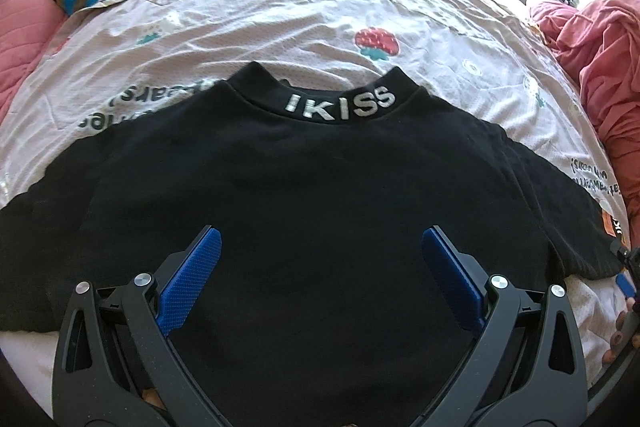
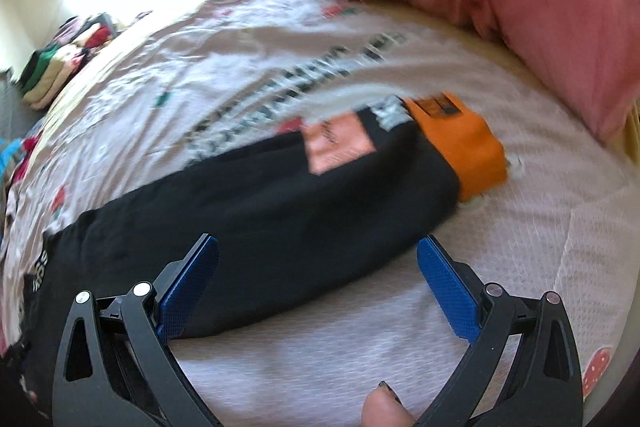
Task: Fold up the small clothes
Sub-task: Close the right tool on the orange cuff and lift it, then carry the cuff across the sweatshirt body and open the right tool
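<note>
Black sweatshirt [image 1: 320, 187] flat on printed bedsheet [image 1: 320, 7], collar at 12 o'clock. Left gripper [image 1: 320, 279] wide, empty, over torso. Right gripper [image 2: 318, 287] wide, empty; sleeve [image 2: 280, 195] axis runs 8 to 2 o'clock, orange cuff [image 2: 468, 151] at 1 o'clock. Right nearer sleeve.

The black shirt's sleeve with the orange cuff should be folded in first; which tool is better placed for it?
Probably the right tool. It is open above the sleeve leading to the orange cuff. The left tool, also open, hangs over the middle of the black shirt.
</note>
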`<state>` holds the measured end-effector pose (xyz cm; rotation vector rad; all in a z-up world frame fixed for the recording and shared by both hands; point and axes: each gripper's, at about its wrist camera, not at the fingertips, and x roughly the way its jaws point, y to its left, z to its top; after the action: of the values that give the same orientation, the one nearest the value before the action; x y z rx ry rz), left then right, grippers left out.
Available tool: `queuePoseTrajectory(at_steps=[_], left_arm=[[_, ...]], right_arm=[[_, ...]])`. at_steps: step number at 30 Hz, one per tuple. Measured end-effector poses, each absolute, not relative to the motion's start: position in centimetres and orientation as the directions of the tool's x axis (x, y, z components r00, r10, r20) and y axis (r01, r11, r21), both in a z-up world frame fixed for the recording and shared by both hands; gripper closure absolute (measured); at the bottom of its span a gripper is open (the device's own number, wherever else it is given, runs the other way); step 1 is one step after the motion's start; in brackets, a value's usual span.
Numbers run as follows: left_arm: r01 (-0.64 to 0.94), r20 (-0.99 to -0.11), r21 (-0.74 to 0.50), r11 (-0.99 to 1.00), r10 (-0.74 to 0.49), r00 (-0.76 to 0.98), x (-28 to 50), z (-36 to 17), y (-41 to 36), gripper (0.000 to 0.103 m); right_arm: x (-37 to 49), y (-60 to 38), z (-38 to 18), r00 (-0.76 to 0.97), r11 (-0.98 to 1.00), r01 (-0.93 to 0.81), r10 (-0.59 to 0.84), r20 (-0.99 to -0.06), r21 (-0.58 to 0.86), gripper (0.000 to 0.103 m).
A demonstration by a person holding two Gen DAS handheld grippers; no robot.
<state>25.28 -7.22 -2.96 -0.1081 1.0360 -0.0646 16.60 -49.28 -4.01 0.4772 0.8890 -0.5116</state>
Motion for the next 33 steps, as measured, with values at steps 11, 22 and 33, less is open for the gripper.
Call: queuePoseTrajectory(at_steps=[11,22,33], left_arm=[[-0.025,-0.844,-0.165,0.986,-0.128,0.520,24.7,-3.5,-6.3,0.009],[-0.064,-0.827,-0.162,0.985,-0.100,0.552,23.1,-1.5,-4.2,0.009],[-0.053,-0.809,-0.244,0.968,-0.173,0.562,21.9,0.0,-3.6,0.009]], right_arm=[[16.1,-55.6,-5.8,0.614,0.659,0.648,-0.154,-0.774,0.382,0.009],[15.7,-56.2,-4.8,0.714,0.648,0.606,-0.189,-0.674,0.461,0.084],[17.6,-48.5,1.4,0.840,0.837,0.316,-0.029,-0.541,0.446,0.085]])
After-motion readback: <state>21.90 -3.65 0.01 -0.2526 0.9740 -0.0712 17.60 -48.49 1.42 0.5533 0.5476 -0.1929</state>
